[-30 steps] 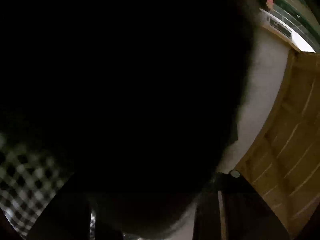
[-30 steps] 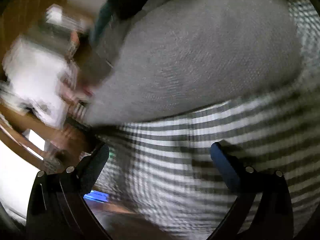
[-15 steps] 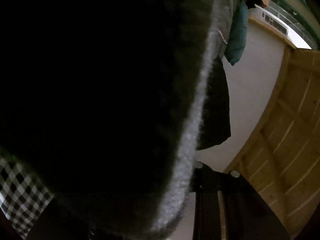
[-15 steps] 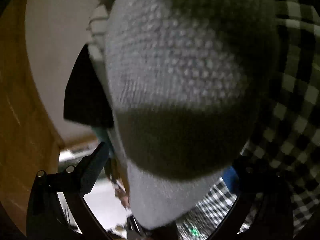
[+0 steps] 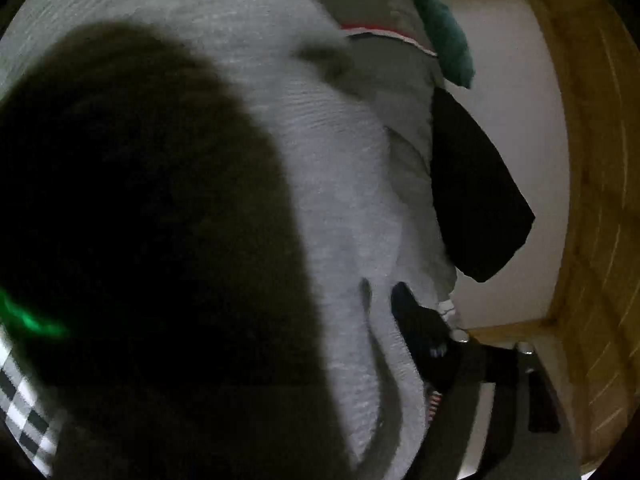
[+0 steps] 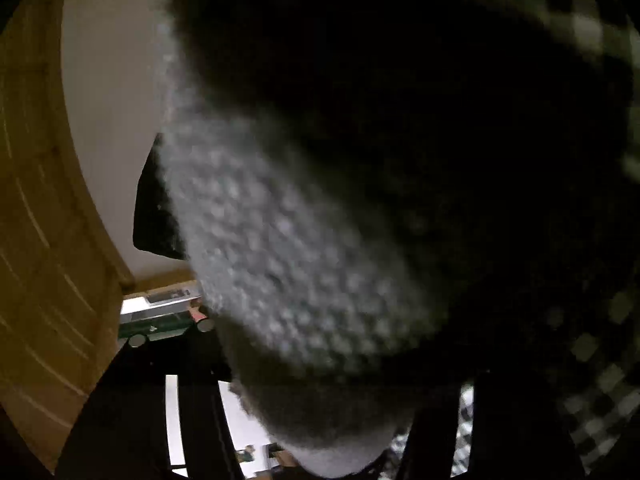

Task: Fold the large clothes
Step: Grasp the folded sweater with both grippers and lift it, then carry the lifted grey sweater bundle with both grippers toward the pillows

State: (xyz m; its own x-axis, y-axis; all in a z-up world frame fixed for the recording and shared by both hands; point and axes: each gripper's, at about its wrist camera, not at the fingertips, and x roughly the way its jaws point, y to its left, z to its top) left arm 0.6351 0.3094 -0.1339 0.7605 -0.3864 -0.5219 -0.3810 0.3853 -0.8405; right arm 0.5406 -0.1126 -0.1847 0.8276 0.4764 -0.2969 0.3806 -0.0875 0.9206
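A grey knit garment point(image 5: 328, 152) fills the left wrist view, its left half in deep shadow. It hangs across my left gripper point(image 5: 320, 312), whose jaws are opening. Only the right finger point(image 5: 416, 324) shows, just beside a fold of the knit, and the cloth hides the other one. In the right wrist view the same grey garment point(image 6: 280, 240) bulges close to the lens and narrows to a bunch between the arms of my right gripper point(image 6: 320, 332). Those jaws are closing with the cloth between them, and it covers the pads.
A black-and-white checked cloth point(image 5: 24, 432) lies under the garment and also shows in the right wrist view point(image 6: 592, 380). A black garment point(image 5: 472, 200) and a teal cloth point(image 5: 440, 28) hang against a white wall. Wooden panelling point(image 5: 592, 160) stands beside them.
The left gripper's right finger has swung outward and come out from under the knit, which now shows lit. The right gripper's arms have moved inward around the grey garment, which sits closer to the lens.
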